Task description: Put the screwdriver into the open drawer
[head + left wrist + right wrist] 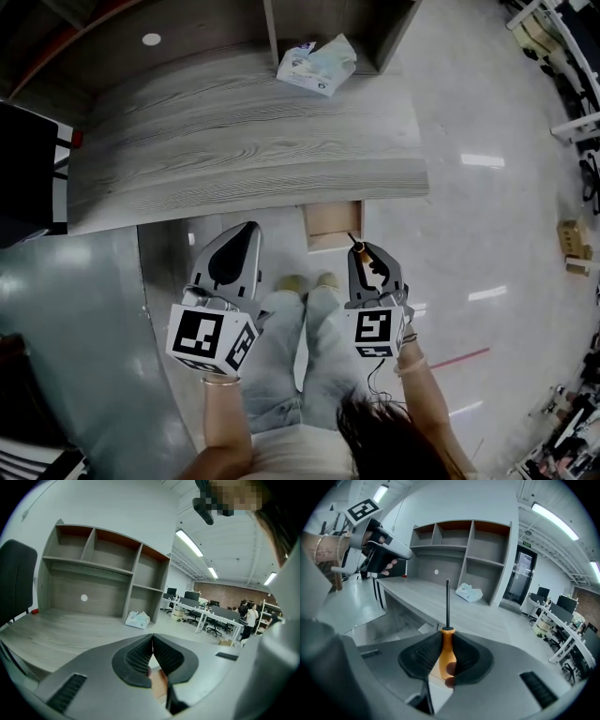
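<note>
My right gripper (446, 641) is shut on the orange handle of the screwdriver (447, 654), whose dark shaft points up and forward. In the head view the right gripper (367, 253) hovers just right of the open drawer (332, 225), a pale wooden box that sticks out from under the grey desk (244, 141); the screwdriver (357, 247) tip reaches toward the drawer's front corner. My left gripper (242, 246) is shut with nothing in it, held left of the drawer. In the left gripper view its jaws (153, 641) meet at the tips.
A white plastic-wrapped packet (316, 66) lies at the back of the desk by the shelf unit (108, 573). A dark chair back (26, 164) stands at the left. The person's legs and shoes (305, 281) are below the drawer. Office desks and people (220, 613) stand far behind.
</note>
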`<state>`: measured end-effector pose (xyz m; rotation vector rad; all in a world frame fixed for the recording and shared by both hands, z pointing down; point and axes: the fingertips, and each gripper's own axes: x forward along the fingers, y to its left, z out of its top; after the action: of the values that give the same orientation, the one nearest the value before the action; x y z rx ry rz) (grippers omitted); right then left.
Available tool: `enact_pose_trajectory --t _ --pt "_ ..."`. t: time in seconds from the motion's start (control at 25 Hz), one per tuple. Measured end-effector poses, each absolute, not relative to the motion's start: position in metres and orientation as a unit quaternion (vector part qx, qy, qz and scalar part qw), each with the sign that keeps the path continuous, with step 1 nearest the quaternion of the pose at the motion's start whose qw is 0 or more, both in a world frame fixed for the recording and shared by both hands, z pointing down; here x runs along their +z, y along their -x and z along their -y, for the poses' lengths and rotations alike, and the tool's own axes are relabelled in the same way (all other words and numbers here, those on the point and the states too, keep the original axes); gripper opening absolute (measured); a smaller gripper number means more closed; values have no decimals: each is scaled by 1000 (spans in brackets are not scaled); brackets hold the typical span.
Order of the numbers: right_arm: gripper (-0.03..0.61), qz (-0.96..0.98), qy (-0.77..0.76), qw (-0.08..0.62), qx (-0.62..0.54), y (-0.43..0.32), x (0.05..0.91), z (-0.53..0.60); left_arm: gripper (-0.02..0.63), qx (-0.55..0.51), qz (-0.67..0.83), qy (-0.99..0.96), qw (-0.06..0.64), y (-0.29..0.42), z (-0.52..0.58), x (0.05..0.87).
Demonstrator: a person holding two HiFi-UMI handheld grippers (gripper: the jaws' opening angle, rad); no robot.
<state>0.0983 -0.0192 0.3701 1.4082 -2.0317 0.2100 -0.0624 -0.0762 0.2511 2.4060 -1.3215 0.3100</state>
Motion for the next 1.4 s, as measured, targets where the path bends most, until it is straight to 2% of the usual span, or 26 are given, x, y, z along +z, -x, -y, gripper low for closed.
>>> enact_pose_trajectory --t 1.4 --pt "84 806 -406 429 34 -86 578 47 17 142 504 -822 222 56 84 378"
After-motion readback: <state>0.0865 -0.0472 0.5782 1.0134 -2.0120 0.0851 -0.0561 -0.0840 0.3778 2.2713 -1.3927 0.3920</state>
